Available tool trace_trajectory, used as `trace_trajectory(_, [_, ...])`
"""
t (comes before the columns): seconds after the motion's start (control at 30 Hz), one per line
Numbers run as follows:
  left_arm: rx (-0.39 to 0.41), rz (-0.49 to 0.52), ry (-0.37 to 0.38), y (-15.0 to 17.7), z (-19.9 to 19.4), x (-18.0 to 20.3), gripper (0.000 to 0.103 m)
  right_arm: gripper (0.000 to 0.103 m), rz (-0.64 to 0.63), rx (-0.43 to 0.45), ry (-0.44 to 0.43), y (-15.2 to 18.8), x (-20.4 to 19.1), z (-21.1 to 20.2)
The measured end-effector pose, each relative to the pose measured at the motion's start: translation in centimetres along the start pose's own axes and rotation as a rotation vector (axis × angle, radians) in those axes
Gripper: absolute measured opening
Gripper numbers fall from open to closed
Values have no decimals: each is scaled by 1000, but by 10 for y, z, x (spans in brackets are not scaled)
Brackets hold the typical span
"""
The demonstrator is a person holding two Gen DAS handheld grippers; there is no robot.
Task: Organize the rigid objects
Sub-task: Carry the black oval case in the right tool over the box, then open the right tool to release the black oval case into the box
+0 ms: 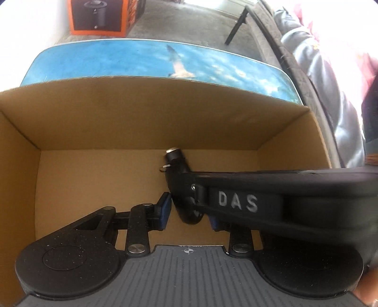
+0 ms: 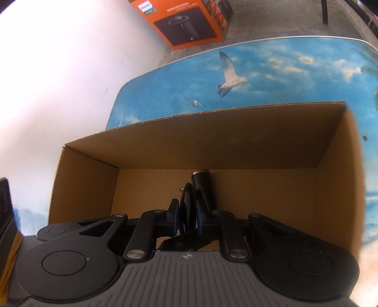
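An open cardboard box point(image 1: 118, 113) stands on a blue sky-print table; it also shows in the right wrist view point(image 2: 236, 132). A black cylindrical object with a silver end and a small key ring point(image 1: 176, 165) lies inside the box. My left gripper point(image 1: 189, 212) is inside the box, its jaws apart on either side of the object's near end. The right gripper's black body marked DAS point(image 1: 259, 203) crosses over it from the right. In the right wrist view my right gripper point(image 2: 186, 212) is shut on a thin black disc-like part point(image 2: 187, 203), with the black cylinder point(image 2: 205, 189) just behind.
The blue table point(image 2: 283, 70) with gull pictures extends beyond the box. An orange product box point(image 2: 189, 21) stands on the concrete floor by the white wall. A dark jacket point(image 1: 330, 94) and a black leg point(image 1: 236, 26) are at the right.
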State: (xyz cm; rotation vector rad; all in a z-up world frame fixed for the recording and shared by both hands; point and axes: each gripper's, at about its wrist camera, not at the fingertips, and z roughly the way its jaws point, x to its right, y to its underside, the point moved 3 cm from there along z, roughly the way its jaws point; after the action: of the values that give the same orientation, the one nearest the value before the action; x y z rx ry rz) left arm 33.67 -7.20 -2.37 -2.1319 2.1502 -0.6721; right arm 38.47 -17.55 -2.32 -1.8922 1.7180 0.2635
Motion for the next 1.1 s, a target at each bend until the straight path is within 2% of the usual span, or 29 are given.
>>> trace_trajectory(0.1, [10,-3,-14,-1,-4,-6,31,17,16,-16,1,-2,2,12])
trace_trajectory(0.33, [-8,-51,-65,-1,-6,-21,31,17,63,-55,-67,-3,-5,32])
trace_trajectory(0.43, [21,-82,-122,-2,-15,-27,30,17,100,-63,-138,-8,-13,38])
trace_trajectory(0.57, [91,-167,-195,-1,-43,-42,34,20,145,-76,-285,-19,-31,46])
trace_trajectory(0.6, [109,-186,-189,0,-50,-47,39,22,171,-82,-321,-21,-35,48])
trace_trajectory(0.63, [127,-200,-182,1,-57,-49,46,30,185,-94,-352,-23,-38,50])
trace_trajectory(0.67, [148,-208,-185,2,-62,-50,51,42,188,-99,-365,-23,-42,52])
trace_trajectory(0.73, [191,-192,-209,8,-77,-49,56,58,174,-81,-342,-22,-48,49])
trace_trajectory(0.77, [206,-179,-214,10,-82,-47,57,58,164,-75,-332,-20,-50,46])
trace_trajectory(0.93, [271,-137,-146,24,-109,-42,61,58,135,-28,-334,-9,-49,8])
trace_trajectory(1.1, [352,-90,-39,44,-139,-27,65,58,72,86,-349,13,-46,-67])
